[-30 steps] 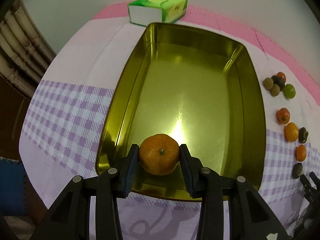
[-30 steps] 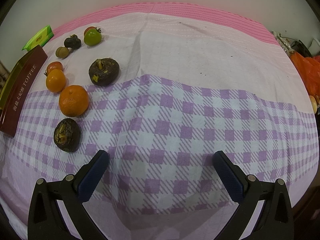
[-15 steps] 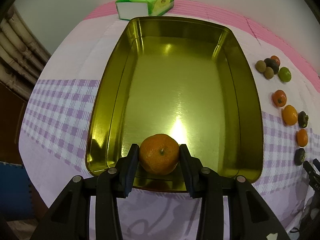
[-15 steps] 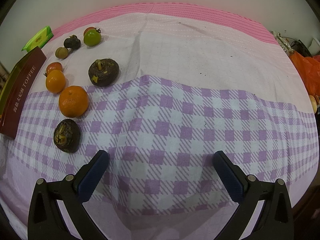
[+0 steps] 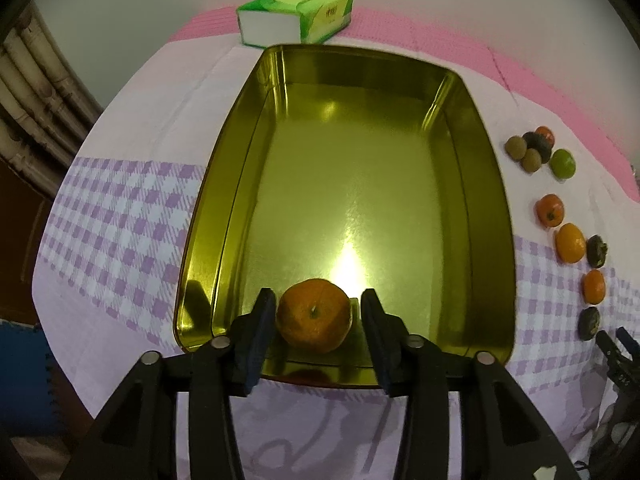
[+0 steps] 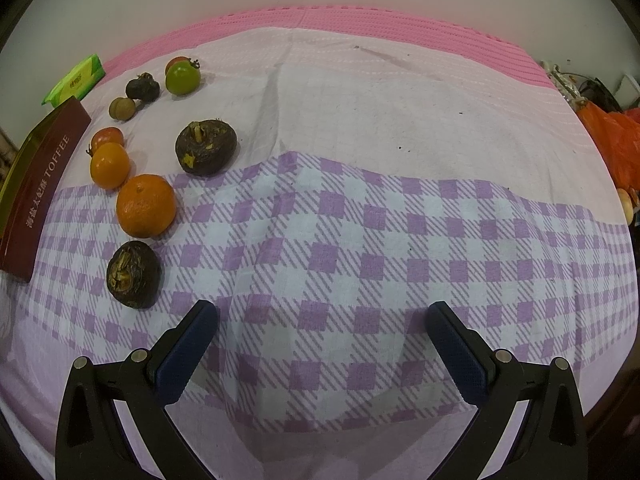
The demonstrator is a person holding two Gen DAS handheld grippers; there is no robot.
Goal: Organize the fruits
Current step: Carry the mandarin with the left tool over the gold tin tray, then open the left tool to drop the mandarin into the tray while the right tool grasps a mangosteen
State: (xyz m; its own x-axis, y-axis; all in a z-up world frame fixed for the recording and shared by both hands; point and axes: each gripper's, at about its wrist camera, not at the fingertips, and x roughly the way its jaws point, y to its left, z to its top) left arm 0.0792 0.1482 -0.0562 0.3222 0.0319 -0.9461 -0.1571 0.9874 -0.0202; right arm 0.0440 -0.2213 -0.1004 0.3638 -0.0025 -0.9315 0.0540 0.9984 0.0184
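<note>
A mandarin (image 5: pixel 314 314) sits on the floor of the gold tin (image 5: pixel 494 216), close to its near wall. My left gripper (image 5: pixel 317 300) straddles it and its jaws are opening: a gap shows at the right pad, so nothing presses on the fruit. More fruit lies on the cloth right of the tin: a mandarin (image 6: pixel 146 206), a smaller orange (image 6: pixel 110 165), a red tomato (image 6: pixel 107 138), two dark water chestnuts (image 6: pixel 206 153) (image 6: pixel 134 274) and a green tomato (image 6: pixel 183 77). My right gripper (image 6: pixel 322 312) hangs wide open over bare checked cloth, to the right of that fruit.
A green tissue pack (image 5: pixel 296 14) lies just beyond the tin's far end. The tin's dark red side (image 6: pixel 40 184) reads TOFFEE. Orange bags and clutter (image 6: pixel 612 140) sit past the table's right edge. Pipes (image 5: pixel 36 96) run along the wall at left.
The left jaws have spread and let go of the mandarin, which now rests on the tin floor. The left view shifted slightly over the tin. The right gripper has not moved.
</note>
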